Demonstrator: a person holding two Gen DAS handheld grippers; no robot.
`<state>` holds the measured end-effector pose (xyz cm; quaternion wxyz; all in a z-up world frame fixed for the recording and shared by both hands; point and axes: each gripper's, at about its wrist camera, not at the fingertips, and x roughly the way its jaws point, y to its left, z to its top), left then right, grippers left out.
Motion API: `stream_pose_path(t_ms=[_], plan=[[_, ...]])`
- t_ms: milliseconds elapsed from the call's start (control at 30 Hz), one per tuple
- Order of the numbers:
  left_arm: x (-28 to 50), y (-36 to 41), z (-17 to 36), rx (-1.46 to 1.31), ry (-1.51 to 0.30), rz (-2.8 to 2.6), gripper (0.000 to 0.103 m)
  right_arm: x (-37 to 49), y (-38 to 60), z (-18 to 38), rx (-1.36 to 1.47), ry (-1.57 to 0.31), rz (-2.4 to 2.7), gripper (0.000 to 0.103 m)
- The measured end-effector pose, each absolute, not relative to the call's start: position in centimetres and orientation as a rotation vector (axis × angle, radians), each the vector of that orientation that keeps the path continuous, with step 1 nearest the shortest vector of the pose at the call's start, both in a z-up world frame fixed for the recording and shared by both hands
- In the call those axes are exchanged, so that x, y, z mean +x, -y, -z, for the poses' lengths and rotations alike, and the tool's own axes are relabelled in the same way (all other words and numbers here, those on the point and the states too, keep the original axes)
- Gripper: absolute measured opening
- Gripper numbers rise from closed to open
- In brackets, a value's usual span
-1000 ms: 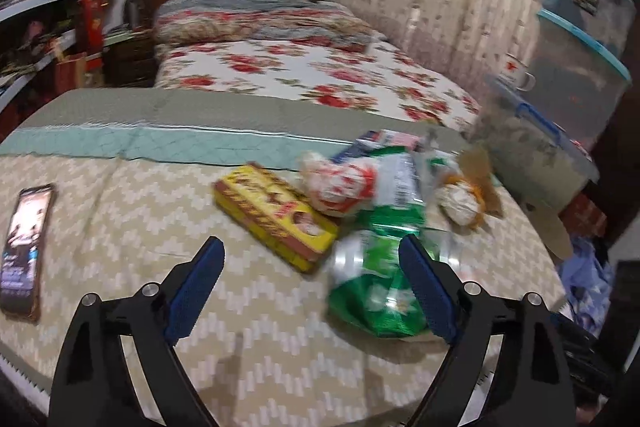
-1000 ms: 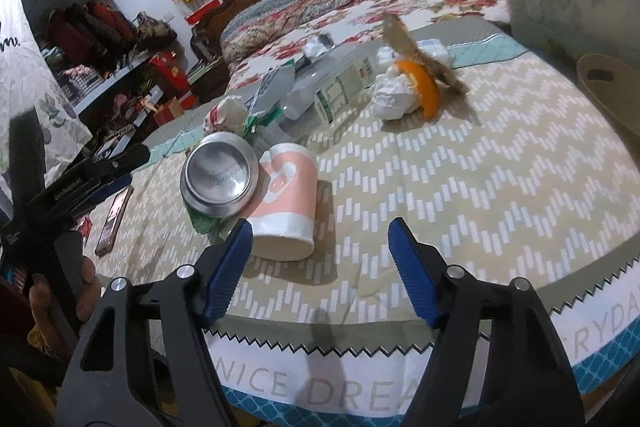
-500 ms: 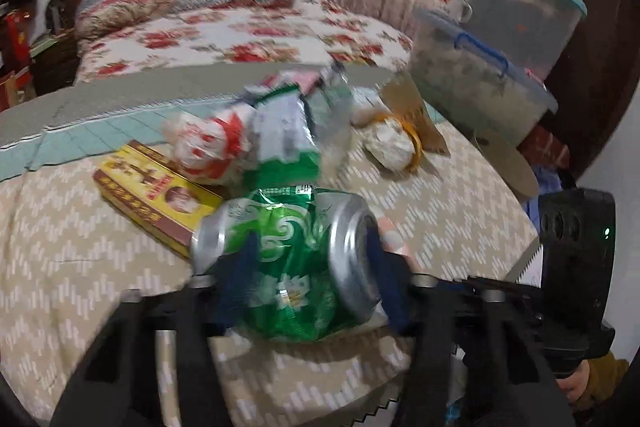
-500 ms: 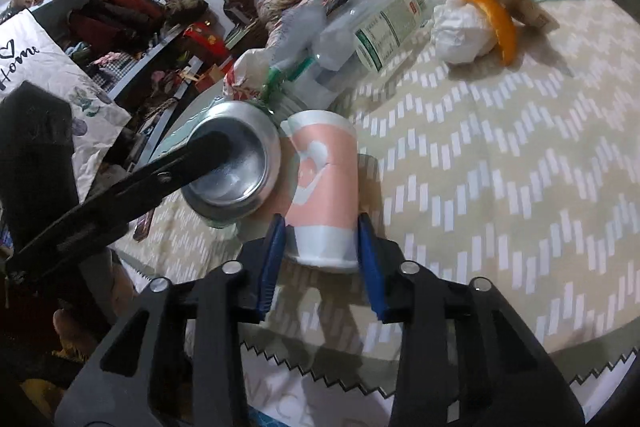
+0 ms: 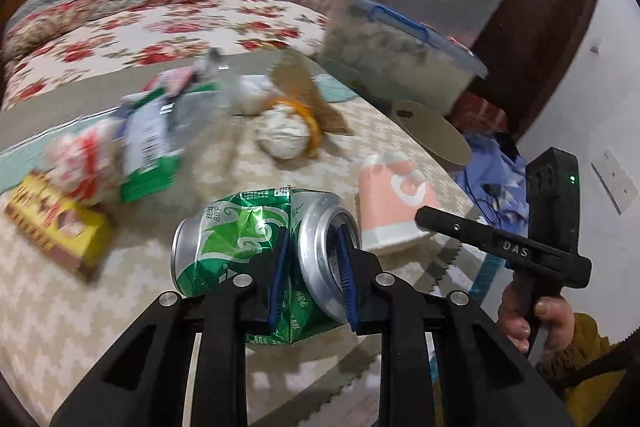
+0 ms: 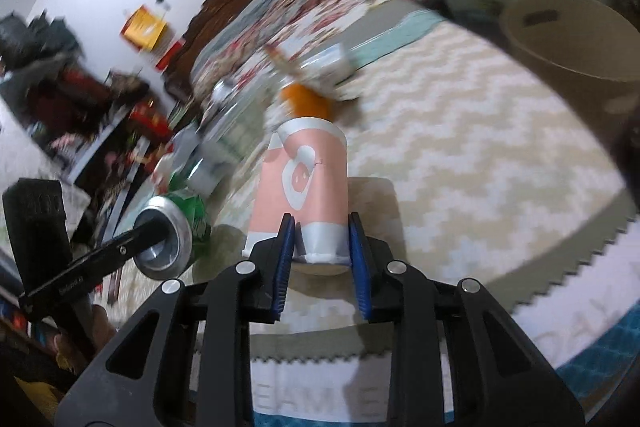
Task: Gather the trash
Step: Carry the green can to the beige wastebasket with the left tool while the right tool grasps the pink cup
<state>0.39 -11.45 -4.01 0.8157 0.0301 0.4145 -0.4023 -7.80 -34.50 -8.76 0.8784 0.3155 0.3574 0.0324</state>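
My left claw has the green can pinched near its silver end, and the jaws are closing on it: one blue pad presses into the crumpled green side, the other sits inside the rim of the end face. The can lies on its side across the claw, silver end toward three o'clock, above the chevron blanket.

My right claw clamps the pink paper cup by its pale lower band, one pad on each side, jaws closing. The cup points away from me toward twelve o'clock. In the left view the same cup sits at about two o'clock from the can, with the right claw's black finger laid across its near edge and my hand on the handle at four o'clock.

The rest of the trash lies beyond the can: a yellow box at nine o'clock, a green-and-white packet and a red-and-white wrapper at ten o'clock, and a white wad with an orange ring at twelve. Motion blur smears them, so I can't be sure what the wad is.

A beige bin stands off the bed edge at two o'clock in the right view.
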Motion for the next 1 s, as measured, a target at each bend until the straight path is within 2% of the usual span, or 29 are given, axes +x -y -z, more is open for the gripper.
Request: stream_pose_path(t_ms=[333, 600, 800, 900, 933, 967, 1000], plan=[[1.7, 22.9, 2.6, 0.153, -0.907, 1.059, 0.022, -9.8, 43.2, 9.5, 0.785, -0.624, 0.071, 0.029], [5.0, 35.2, 1.5, 0.138, -1.014, 1.229, 0.022, -11.3, 53.1, 9.2, 0.847, -0.507, 0.251, 0.029], [7.2, 45.3, 1.7, 0.088, -1.107, 1.308, 0.022, -10.8, 58.5, 9.8, 0.834, -0.496, 0.374, 0.029], [7.5, 48.2, 2.6, 0.099, -1.122, 1.309, 0.023, -10.4, 59.7, 10.4, 0.807, -0.504, 0.412, 0.038], [7.6, 49.1, 3.1, 0.109, -1.126, 1.284, 0.026, -10.3, 59.9, 10.6, 0.806, -0.508, 0.422, 0.051], [7.7, 49.6, 3.6, 0.116, -1.137, 1.264, 0.039, -10.2, 60.3, 10.9, 0.815, -0.516, 0.429, 0.068], [7.8, 50.2, 4.0, 0.121, -1.148, 1.247, 0.053, -10.3, 60.3, 11.0, 0.822, -0.508, 0.435, 0.072]])
